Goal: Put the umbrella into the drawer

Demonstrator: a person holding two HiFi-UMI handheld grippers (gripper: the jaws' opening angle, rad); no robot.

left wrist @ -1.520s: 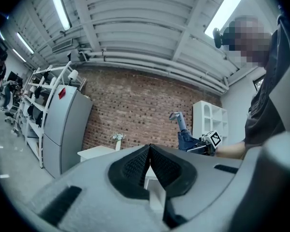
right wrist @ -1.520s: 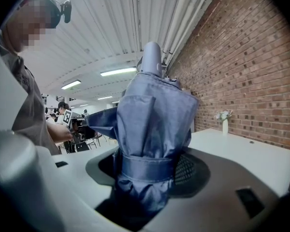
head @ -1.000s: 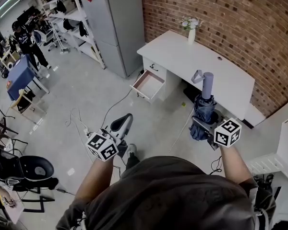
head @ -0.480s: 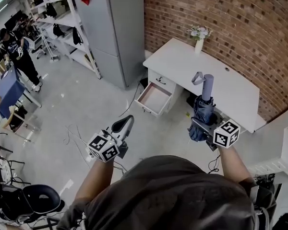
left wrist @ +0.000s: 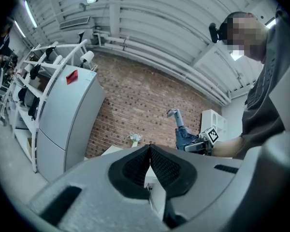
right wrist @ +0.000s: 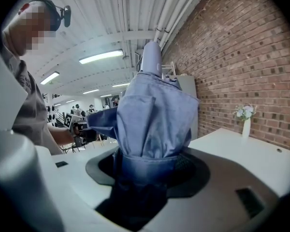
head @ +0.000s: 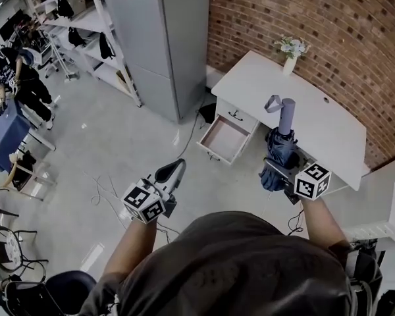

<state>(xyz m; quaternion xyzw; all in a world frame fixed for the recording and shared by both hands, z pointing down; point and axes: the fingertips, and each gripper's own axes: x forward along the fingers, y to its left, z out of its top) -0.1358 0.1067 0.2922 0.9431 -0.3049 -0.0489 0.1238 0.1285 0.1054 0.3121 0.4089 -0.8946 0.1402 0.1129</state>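
A folded blue umbrella (head: pixel 281 145) with a lilac handle stands upright in my right gripper (head: pixel 274 174), whose jaws are shut on its lower cloth. In the right gripper view the umbrella (right wrist: pixel 153 115) fills the space between the jaws. My left gripper (head: pixel 172 172) is held out at the lower left, its pads pressed together with nothing between them; the left gripper view shows the same closed pads (left wrist: pixel 150 159). Ahead stands a white desk (head: pixel 296 107) with one drawer (head: pixel 224 139) pulled open and bare inside.
A vase of flowers (head: pixel 291 53) sits at the desk's far end by the brick wall (head: pixel 329 38). A grey cabinet (head: pixel 161 38) and shelves (head: pixel 85 31) stand at the left. Cables (head: pixel 105 189) lie on the floor. A person (head: pixel 16 84) stands far left.
The desk and its open drawer have come closer and shifted right in the head view as I walked toward them. Both grippers keep their pose, the umbrella still gripped.
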